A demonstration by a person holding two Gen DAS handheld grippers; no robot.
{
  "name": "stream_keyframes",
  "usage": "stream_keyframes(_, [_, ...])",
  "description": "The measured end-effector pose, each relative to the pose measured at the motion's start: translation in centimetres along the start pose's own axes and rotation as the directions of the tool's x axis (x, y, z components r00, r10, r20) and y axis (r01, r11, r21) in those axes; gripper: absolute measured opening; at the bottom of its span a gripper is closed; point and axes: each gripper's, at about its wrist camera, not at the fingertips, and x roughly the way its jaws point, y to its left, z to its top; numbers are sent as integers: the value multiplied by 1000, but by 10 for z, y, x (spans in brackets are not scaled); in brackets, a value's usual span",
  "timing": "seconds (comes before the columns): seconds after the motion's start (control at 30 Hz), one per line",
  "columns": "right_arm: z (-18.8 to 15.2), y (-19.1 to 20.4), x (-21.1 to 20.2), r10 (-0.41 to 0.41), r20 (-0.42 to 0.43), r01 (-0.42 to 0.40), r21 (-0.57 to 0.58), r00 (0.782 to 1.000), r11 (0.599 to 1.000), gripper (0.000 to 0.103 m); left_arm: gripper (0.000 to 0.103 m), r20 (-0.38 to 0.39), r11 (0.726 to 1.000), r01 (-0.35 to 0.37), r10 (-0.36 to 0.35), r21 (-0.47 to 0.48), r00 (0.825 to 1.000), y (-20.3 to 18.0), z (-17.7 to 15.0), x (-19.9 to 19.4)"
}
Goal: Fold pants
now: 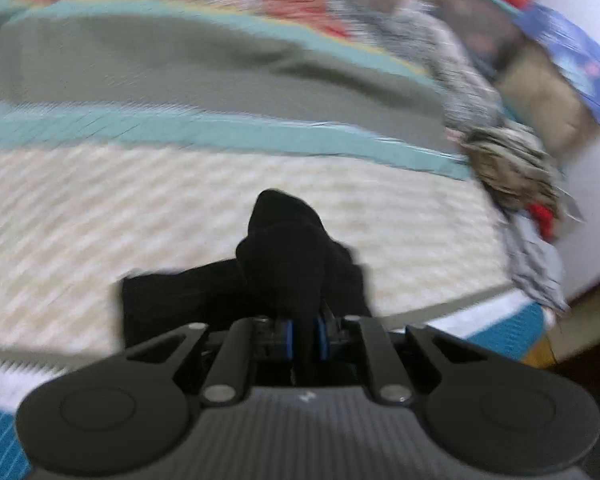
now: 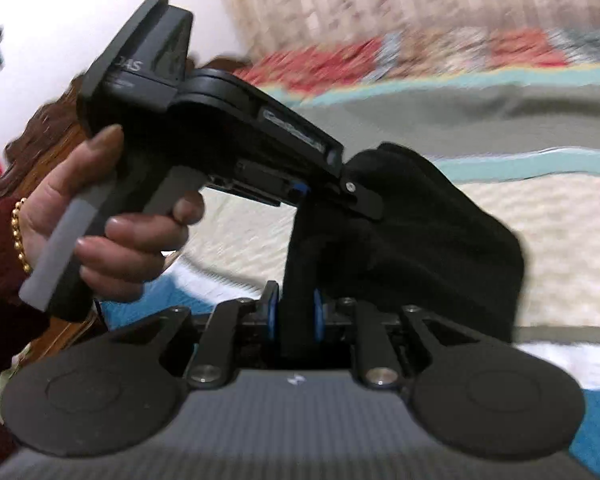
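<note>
The black pants (image 1: 284, 252) hang bunched above the bed. My left gripper (image 1: 305, 336) is shut on a fold of them between its blue pads. In the right wrist view my right gripper (image 2: 294, 316) is shut on another part of the black pants (image 2: 420, 240), which drape to the right. The left gripper (image 2: 300, 192), held in a hand (image 2: 112, 224), shows there just above and left, also clamped on the cloth. Both grippers are close together, lifted over the mattress. The views are motion-blurred.
A cream woven mat (image 1: 180, 208) covers the bed, with a grey and teal blanket (image 1: 180, 68) behind it. A heap of grey and striped clothes (image 1: 508, 160) lies along the bed's right edge. A white wall (image 2: 80, 8) and dark wood furniture (image 2: 52, 132) are at left.
</note>
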Motion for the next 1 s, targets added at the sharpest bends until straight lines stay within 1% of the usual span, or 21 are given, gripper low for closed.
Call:
stream_keyframes(0.03, [-1, 7, 17, 15, -38, -16, -14, 999, 1000, 24, 11, -8, 999, -27, 27, -19, 1000, 14, -5, 4])
stream_keyframes(0.07, [-3, 10, 37, 29, -87, -30, -12, 996, 999, 27, 18, -23, 998, -62, 61, -32, 998, 29, -12, 14])
stream_keyframes(0.1, [-7, 9, 54, 41, -131, -41, 3, 991, 999, 36, 23, -41, 994, -96, 93, -59, 995, 42, -19, 25])
stream_keyframes(0.13, [-14, 8, 72, 49, -176, -48, 13, 983, 999, 49, 32, -67, 987, -128, 122, -98, 990, 55, -27, 36])
stream_keyframes(0.17, [-22, 7, 87, 43, -227, -42, 8, 973, 999, 50, 36, -98, 979, -154, 141, -133, 985, 66, -35, 48])
stream_keyframes(0.2, [-26, 5, 91, 31, -247, -31, 4, 969, 1000, 50, 37, -101, 977, -143, 128, -157, 987, 75, -41, 53])
stream_keyframes(0.27, [-24, 3, 76, 63, -218, -62, 13, 974, 998, 50, 41, -49, 976, -94, 86, -195, 995, 81, -48, 46])
stream_keyframes(0.33, [-17, -4, 46, 86, -151, -82, 29, 985, 996, 50, 44, 8, 973, -65, 69, -221, 998, 84, -49, 29])
stream_keyframes(0.43, [-12, -26, 0, 23, -37, -19, 86, 999, 996, 50, 50, 106, 968, -57, 85, -243, 991, 89, -58, 1])
stream_keyframes(0.5, [-18, -42, -21, -25, 6, 24, 140, 1000, 990, 51, 58, 155, 973, -8, 45, -232, 987, 83, -62, -11])
stream_keyframes(0.57, [-29, -57, -25, -37, -10, 38, 209, 999, 977, 50, 58, 155, 983, -8, 37, -184, 987, 71, -67, -8])
stream_keyframes(0.6, [-36, -63, -17, -45, -49, 55, 239, 998, 969, 49, 57, 134, 989, -45, 64, -143, 989, 65, -71, -1])
stream_keyframes(0.63, [-44, -65, -6, -50, -94, 73, 258, 994, 963, 46, 58, 96, 990, -109, 118, -93, 988, 59, -76, 10])
stream_keyframes(0.67, [-51, -67, 4, -47, -123, 78, 263, 991, 961, 46, 60, 57, 983, -179, 181, -46, 982, 55, -83, 24])
stream_keyframes(0.7, [-60, -67, 9, -47, -122, 78, 258, 991, 963, 46, 65, 46, 974, -226, 226, -12, 973, 56, -90, 37])
stream_keyframes(0.73, [-60, -64, 8, -43, -117, 71, 246, 992, 967, 46, 68, 57, 972, -231, 233, -30, 971, 62, -94, 41])
stream_keyframes(0.8, [-50, -53, 3, -54, -120, 77, 192, 991, 978, 47, 67, 51, 977, -153, 162, -147, 986, 80, -94, 29])
stream_keyframes(0.87, [-48, -47, -12, -64, -84, 78, 169, 994, 983, 47, 67, 70, 976, -100, 115, -192, 991, 92, -92, 14])
stream_keyframes(0.9, [-46, -49, -19, -59, -52, 68, 190, 997, 979, 49, 67, 92, 975, -84, 104, -206, 990, 96, -94, 4])
stream_keyframes(0.93, [-46, -56, -20, -36, -31, 42, 227, 999, 973, 49, 68, 108, 975, -70, 95, -211, 990, 98, -95, -4])
stream_keyframes(1.0, [-48, -59, -7, 57, -32, -45, 292, 998, 955, 47, 69, 126, 974, -63, 92, -217, 988, 98, -95, -11])
